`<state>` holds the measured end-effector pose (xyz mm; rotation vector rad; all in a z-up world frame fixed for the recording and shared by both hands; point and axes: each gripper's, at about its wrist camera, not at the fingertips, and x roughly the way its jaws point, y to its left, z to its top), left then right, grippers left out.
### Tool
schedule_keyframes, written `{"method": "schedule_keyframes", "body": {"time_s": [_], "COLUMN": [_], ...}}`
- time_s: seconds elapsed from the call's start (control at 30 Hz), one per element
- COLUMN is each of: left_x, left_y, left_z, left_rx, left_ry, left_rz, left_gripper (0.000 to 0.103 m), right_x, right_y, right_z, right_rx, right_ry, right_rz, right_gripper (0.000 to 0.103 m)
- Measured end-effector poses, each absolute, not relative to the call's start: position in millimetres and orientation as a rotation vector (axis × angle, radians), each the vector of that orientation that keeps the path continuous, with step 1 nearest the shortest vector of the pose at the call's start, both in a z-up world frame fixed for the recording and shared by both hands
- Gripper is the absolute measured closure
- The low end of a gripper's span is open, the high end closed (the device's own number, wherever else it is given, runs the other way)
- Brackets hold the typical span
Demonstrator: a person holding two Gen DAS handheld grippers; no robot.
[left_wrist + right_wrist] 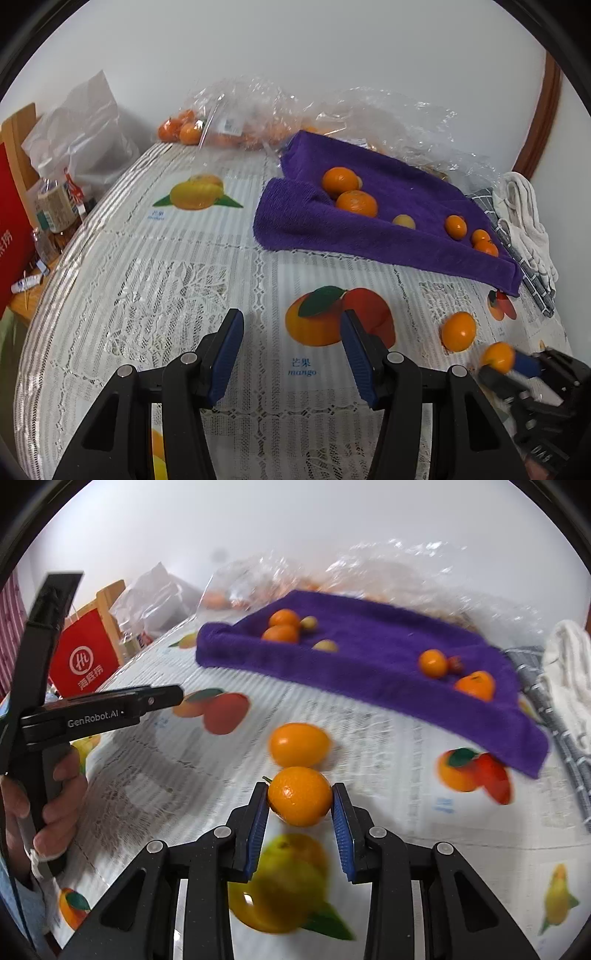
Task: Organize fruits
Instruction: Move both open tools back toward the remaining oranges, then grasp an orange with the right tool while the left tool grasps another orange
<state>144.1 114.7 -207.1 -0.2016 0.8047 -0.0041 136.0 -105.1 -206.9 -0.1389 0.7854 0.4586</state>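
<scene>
A purple towel (391, 229) (369, 653) lies on the fruit-print tablecloth with several small oranges and pale yellow fruits on it. My right gripper (300, 800) is shut on a small orange (300, 800), held just above the cloth; it also shows at the lower right of the left wrist view (498, 356). A second loose orange (299, 744) (458, 330) lies just beyond it. My left gripper (291, 328) is open and empty over the printed mango picture, and shows at the left of the right wrist view (162, 698).
Clear plastic bags (258, 114) with more oranges lie behind the towel by the wall. White and grey cloths (528, 225) lie right of the towel. A red bag (85, 657), bottles (55, 203) and a white bag stand left, off the table edge.
</scene>
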Motion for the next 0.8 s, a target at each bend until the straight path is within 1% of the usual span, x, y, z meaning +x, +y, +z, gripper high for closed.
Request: {"method": "schedule_keyframes", "body": {"time_s": [0.17, 0.33, 0.47, 0.6, 0.73, 0.8], "left_x": [146.5, 148.0, 149.0, 149.7, 147.9, 144.2], "left_y": [113.7, 115.0, 114.6, 114.7, 120.7, 122.4], "left_z": [-209.6, -211.4, -211.7, -211.6, -211.2, -209.1], "left_rx": [-0.195, -0.203, -0.202, -0.200, -0.242, -0.264], "left_ry": [0.825, 0.838, 0.842, 0.843, 0.831, 0.807], "left_rz": [-0.002, -0.007, -0.018, -0.024, -0.045, -0.058], "left_gripper": [0.051, 0.051, 0.047, 0.045, 0.045, 0.047], "right_x": [136.2, 147.6, 164.1, 168.6, 167.4, 169.5], "right_y": [-145.6, -190.1, -220.1, -228.4, -233.0, -236.4], "right_z": [-196.9, -195.5, -203.1, -215.3, -214.8, -216.3], "right_rx": [-0.119, -0.085, 0.000, 0.024, 0.065, 0.088], "right_ry": [0.735, 0.735, 0.768, 0.780, 0.770, 0.780], "right_rz": [0.384, 0.267, 0.209, 0.178, 0.209, 0.208], "right_gripper": [0.069, 0.069, 0.069, 0.069, 0.069, 0.069]}}
